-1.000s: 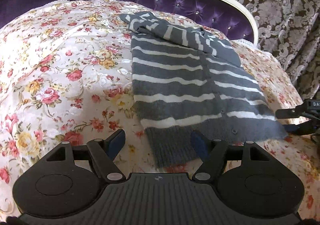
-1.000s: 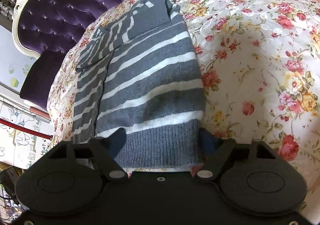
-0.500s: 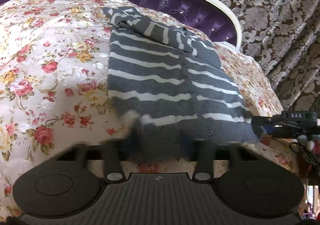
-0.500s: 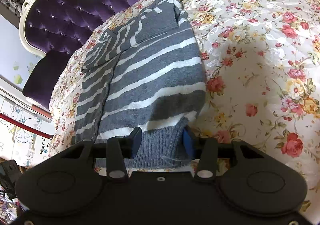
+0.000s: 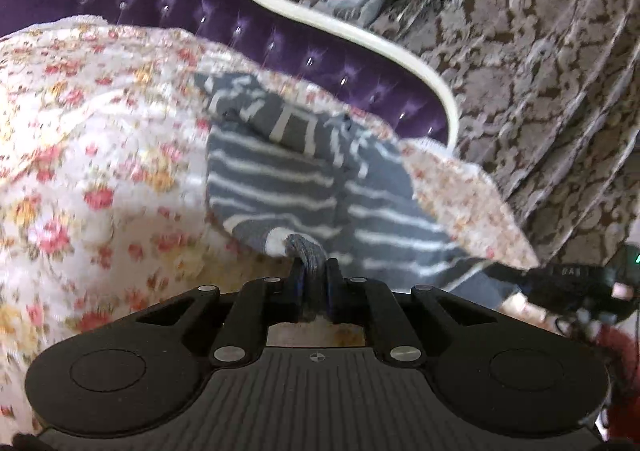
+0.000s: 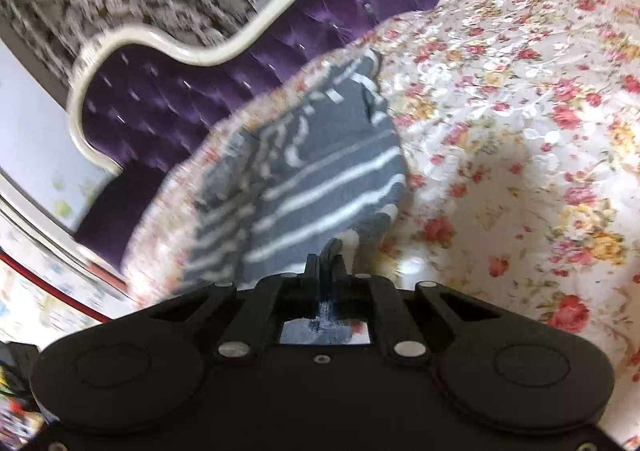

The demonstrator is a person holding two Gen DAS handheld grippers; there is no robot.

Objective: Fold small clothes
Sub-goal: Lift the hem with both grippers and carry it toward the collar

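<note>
A small grey sweater with white stripes (image 5: 280, 179) lies on a floral bedspread (image 5: 80, 171), its sleeves folded across the far end. My left gripper (image 5: 313, 271) is shut on the ribbed hem at one near corner and holds it lifted off the bed. In the right wrist view the same sweater (image 6: 320, 179) lies ahead, and my right gripper (image 6: 326, 265) is shut on the hem at the other near corner, also raised. The right gripper shows at the right edge of the left wrist view (image 5: 576, 279).
A purple tufted headboard with a white frame (image 5: 280, 11) runs behind the bed; it also shows in the right wrist view (image 6: 200, 63). Patterned grey-brown curtains (image 5: 540, 51) hang behind it. The bedspread (image 6: 520, 131) spreads wide to the right of the sweater.
Both grippers went from open around the hem to shut on it. Both have since lifted the hem and moved it toward the sweater's far end; both views are now blurred.
</note>
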